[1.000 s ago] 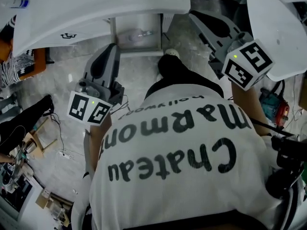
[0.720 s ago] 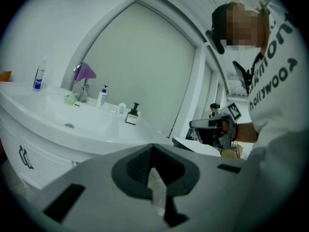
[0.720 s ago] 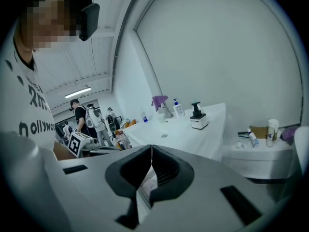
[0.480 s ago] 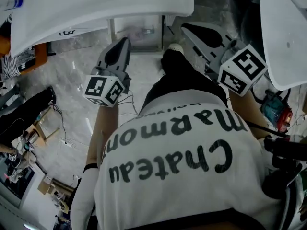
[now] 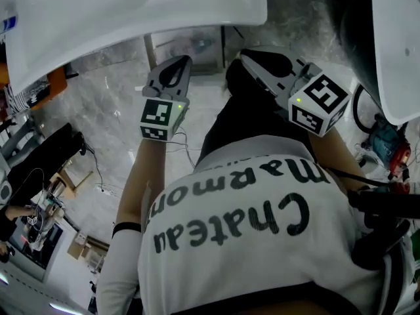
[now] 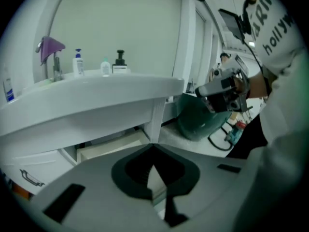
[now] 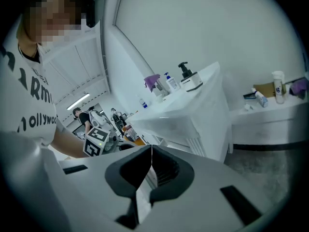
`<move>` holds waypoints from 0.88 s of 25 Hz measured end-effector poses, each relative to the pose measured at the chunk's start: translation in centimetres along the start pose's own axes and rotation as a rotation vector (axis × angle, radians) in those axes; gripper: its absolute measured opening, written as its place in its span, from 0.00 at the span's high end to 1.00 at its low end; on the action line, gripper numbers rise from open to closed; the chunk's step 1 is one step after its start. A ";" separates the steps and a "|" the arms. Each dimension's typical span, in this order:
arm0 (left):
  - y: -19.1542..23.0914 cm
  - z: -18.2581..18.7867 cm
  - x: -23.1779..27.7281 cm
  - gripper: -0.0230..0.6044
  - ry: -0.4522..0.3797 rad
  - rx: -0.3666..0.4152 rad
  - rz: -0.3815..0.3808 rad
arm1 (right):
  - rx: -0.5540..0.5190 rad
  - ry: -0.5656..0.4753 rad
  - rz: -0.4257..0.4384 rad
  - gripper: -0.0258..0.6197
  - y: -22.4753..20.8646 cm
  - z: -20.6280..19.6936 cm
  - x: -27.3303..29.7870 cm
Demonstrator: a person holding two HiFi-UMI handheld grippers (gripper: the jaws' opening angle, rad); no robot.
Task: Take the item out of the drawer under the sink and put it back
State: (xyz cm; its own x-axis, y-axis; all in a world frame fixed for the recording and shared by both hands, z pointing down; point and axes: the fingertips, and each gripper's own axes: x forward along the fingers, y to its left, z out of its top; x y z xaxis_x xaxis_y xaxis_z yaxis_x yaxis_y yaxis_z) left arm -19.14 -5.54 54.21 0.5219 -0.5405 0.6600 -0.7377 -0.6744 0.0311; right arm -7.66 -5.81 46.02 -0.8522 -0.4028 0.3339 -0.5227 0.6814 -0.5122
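The white sink [image 5: 131,12] fills the top of the head view, and below it stands a pale drawer unit [image 5: 190,48] whose contents I cannot make out. My left gripper [image 5: 178,61] points at that unit from just in front, jaws shut and empty. In the left gripper view its tips [image 6: 152,146] meet before the drawer front [image 6: 113,146] under the sink [image 6: 96,95]. My right gripper [image 5: 246,54] hangs just right of the unit, also shut with nothing in it. Its tips [image 7: 151,146] touch in the right gripper view, facing the sink's [image 7: 183,105] side.
A second white basin [image 5: 397,44] stands at the right, with a teal tool and cables [image 5: 387,146] on the floor below it. Bottles [image 6: 104,66] line the sink's back. A dark green bin [image 6: 200,120] sits right of the sink. Clutter lies at the left [image 5: 39,176].
Both grippers have drawn closer to the drawer unit. The left one swung right and up in the head view, and the right one moved left. The jaws stayed shut.
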 end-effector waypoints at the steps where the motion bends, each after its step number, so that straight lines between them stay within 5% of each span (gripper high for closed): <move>1: 0.1 -0.7 0.6 0.95 0.042 0.039 -0.006 | 0.007 0.008 -0.001 0.94 -0.1 -0.4 0.3; 7: 1.1 -5.0 4.1 0.95 0.288 0.183 -0.032 | 0.047 -0.001 -0.047 0.94 -2.5 -0.6 0.3; 19: 1.1 -7.6 7.8 0.95 0.476 0.457 -0.112 | 0.148 -0.044 -0.154 0.94 -6.1 -1.8 -2.3; 22: 1.6 -8.2 9.0 0.95 0.518 0.474 -0.107 | 0.169 -0.051 -0.177 0.94 -7.2 -2.6 -3.3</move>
State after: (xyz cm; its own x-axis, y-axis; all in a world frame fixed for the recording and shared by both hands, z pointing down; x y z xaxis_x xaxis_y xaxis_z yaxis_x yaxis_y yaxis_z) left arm -19.10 -7.33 66.41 0.2234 -0.2298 0.9473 -0.3665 -0.9203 -0.1368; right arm -0.99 -7.83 50.63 -0.7446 -0.5401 0.3922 -0.6567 0.4874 -0.5755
